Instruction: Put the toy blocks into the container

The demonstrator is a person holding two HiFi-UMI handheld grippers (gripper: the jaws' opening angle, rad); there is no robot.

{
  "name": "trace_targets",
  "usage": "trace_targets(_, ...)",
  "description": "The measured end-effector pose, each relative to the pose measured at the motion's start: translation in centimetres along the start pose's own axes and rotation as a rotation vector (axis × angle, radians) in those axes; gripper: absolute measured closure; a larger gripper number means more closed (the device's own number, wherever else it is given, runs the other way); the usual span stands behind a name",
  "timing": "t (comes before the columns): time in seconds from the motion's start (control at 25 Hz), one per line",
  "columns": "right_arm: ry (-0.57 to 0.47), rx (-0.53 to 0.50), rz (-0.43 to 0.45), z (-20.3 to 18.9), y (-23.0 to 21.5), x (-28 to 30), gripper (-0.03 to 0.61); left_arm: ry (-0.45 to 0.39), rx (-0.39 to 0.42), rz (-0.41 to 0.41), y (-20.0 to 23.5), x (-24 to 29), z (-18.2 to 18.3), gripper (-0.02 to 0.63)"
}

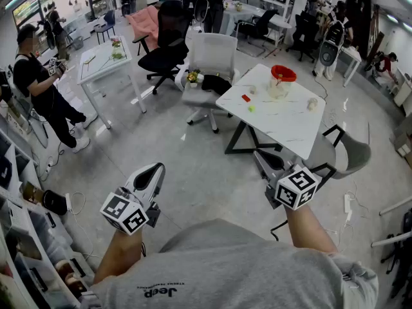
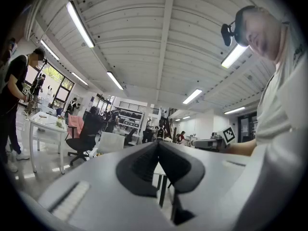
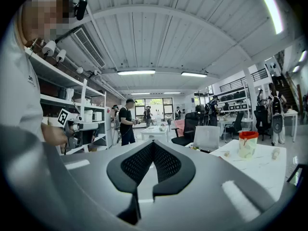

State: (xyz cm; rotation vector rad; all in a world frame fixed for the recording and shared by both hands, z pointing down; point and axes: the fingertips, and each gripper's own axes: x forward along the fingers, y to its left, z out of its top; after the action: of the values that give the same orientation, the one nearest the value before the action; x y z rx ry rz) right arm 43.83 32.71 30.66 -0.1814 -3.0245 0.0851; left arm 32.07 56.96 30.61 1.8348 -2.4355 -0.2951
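Overall: a person in a grey shirt stands on an office floor with a gripper in each hand, both held out in front and well short of the white table (image 1: 290,126).
left gripper (image 1: 156,168): its jaws are pressed together at the tips with nothing between them. It looks out roughly level across the room, over bare floor.
right gripper (image 1: 258,154): its jaws are pressed together and empty. It points toward the near edge of the table and is apart from it.
container (image 1: 281,82): a clear tub with a red top, standing upright toward the far side of the table. In the right gripper view it shows to the right of the jaws.
red block (image 1: 246,98): lies on the tabletop near the left edge, left of the container and apart from it.
green block (image 1: 252,108): lies on the tabletop just beside the red block, on the nearer side.
pale blocks (image 1: 313,104): one lies right of the container. A smaller one lies just left of it, beyond the red block.
white office chair (image 1: 212,63): stands just beside the table's left side, with something dark on its seat.
black office chair (image 1: 168,40): stands beyond the white chair.
grey chair (image 1: 353,154): stands at the table's near right corner.
second white table (image 1: 103,62): stands well apart, at the far left.
bystander in black (image 1: 35,85): stands near that second table.
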Motion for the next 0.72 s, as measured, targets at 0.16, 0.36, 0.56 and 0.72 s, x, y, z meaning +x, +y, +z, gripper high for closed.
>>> trace_targets(0.16,-0.002,-0.01,0.007,0.0,-0.1,0.0,0.577,-0.002,0.001,0.003,-0.1,0.0,-0.1,0.555)
trace_targets(0.36,-0.002,-0.016,0.013,0.1,-0.3,0.0,0.577,0.0,0.0,0.002,-0.1,0.4,-0.2,0.555)
trace_targets(0.56,-0.004,-0.02,0.012,0.2,-0.9,0.0,0.576,0.0,0.001,-0.001,-0.4,1.0,-0.3,0.555)
trace_targets(0.72,-0.023,-0.032,0.02,0.4,-0.9,0.0,0.575,0.001,0.005,0.002,-0.5,1.2,-0.2,0.555)
